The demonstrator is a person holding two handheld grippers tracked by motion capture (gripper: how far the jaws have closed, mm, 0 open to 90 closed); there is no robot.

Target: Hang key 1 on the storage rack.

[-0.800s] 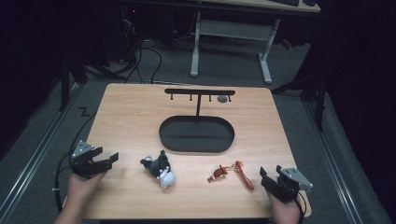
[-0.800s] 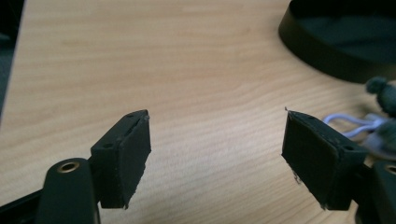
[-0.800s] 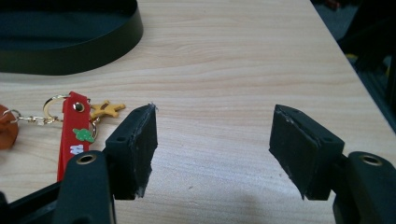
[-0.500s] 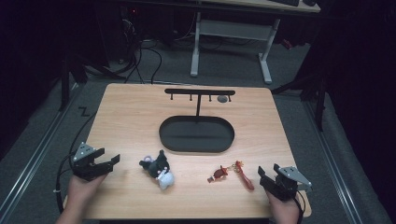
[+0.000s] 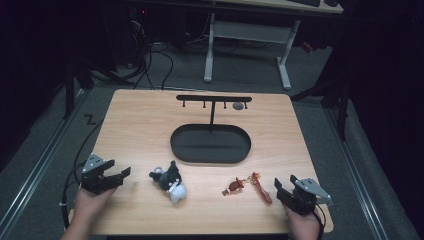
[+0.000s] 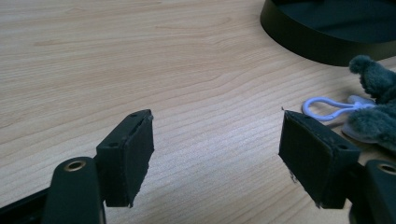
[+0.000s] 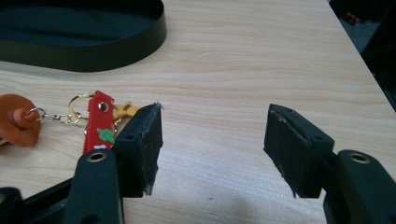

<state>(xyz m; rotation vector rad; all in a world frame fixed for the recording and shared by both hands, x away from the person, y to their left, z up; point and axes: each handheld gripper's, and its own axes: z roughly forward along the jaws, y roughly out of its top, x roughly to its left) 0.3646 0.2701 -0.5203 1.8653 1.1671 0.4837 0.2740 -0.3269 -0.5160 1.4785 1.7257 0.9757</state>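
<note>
**Both hand-held grippers wide and empty at the near edge of the counter**

While the two hands rest low in the high view, most of the wooden counter (image 5: pixel 140 125) lies bare around them. Its near edge runs along the bottom of the frame, just under both hands. The black oval tray (image 5: pixel 210 144) sits at centre, with a black hook stand (image 5: pixel 213 99) rising behind it toward the far edge. Open wood stretches to the left and right of the tray.

The left hand-held gripper (image 5: pixel 111 176) sits at lower left, lying nearly level and pointing right, jaws wide with nothing between them. In the left gripper view bare wood shows between the pads. The grey plush keychain (image 5: pixel 168 181) lies just right of it, near but apart, its pale blue loop (image 6: pixel 327 105) beside the right-hand jaw.

The right hand-held gripper (image 5: pixel 286 190) sits at lower right, close to the counter's corner, pointing left and up-frame, jaws also spread and empty. The red strap keychain (image 5: pixel 250 185) lies just left of it. In the right gripper view the red strap (image 7: pixel 98 122) shows partly behind the left-hand jaw, with clear wood between the pads.
</note>
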